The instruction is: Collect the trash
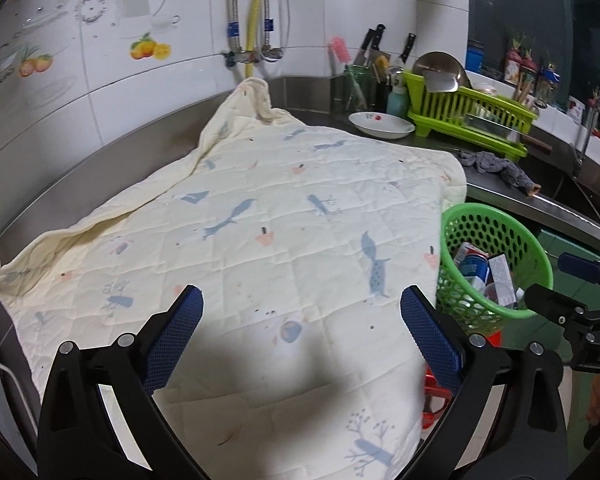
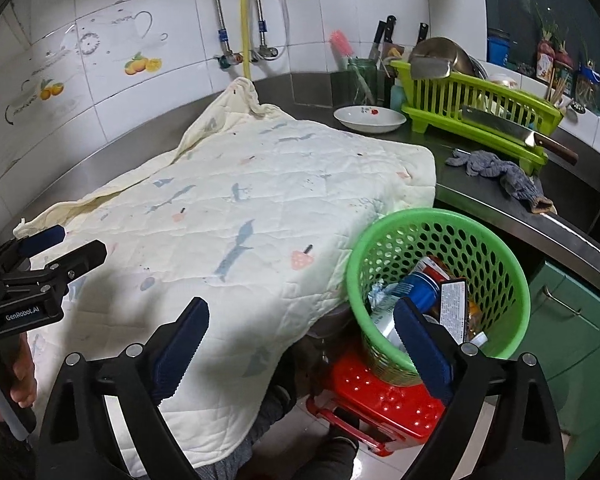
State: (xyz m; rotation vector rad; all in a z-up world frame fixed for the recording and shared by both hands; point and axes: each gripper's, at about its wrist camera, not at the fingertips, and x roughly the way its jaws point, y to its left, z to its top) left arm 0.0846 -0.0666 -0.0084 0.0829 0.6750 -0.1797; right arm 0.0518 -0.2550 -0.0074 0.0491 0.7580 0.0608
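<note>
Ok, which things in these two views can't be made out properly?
- Counter: mostly hidden under the quilt, both views.
- Basket contents: wrappers and a can overlap; the right tool finger covers some in the right wrist view.
- Red stool: cut off by quilt and tool arms.
- Jars on the sill: too small, labels unreadable.
</note>
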